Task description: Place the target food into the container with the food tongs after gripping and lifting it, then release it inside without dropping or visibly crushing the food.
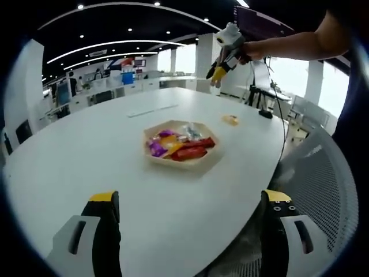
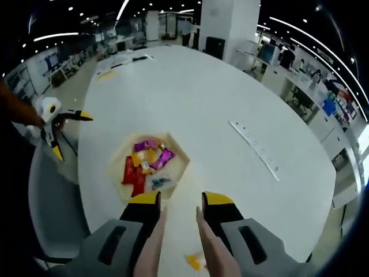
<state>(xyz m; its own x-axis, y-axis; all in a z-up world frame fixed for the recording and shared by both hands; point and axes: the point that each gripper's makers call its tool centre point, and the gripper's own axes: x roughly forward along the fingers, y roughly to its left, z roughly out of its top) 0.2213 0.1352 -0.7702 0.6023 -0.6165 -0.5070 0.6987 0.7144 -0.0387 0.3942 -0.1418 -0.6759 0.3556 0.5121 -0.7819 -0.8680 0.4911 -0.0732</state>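
- My left gripper [image 1: 187,210] hangs low over the near edge of the white table [image 1: 86,144], jaws spread wide, nothing between them.
- In the right gripper view it comes in from the left as a small white body with yellow tips [image 2: 57,130], also spread.
- My right gripper [image 2: 180,203] holds the food tongs [image 2: 179,242]; the two beige blades run up between the jaws, with a gap between the blade tips. Jaws look closed against the tongs' arms.
- In the left gripper view the right gripper [image 1: 222,63] is raised high above the far side of the table, a hand behind it.
- Container [image 1: 183,145] is a shallow hexagonal wooden tray near the table centre, holding wrapped snacks: red, purple, orange and silvery packets.
- From the right gripper view the tray [image 2: 115,167] sits just beyond the tong tips, slightly left.
- Target food: a small orange-yellow piece [image 1: 230,120] lies on the bare table, apart from the tray; in the right gripper view it is [image 2: 194,261] under the tongs, not gripped.
- Mesh chair [image 1: 323,190] at the table's right edge.
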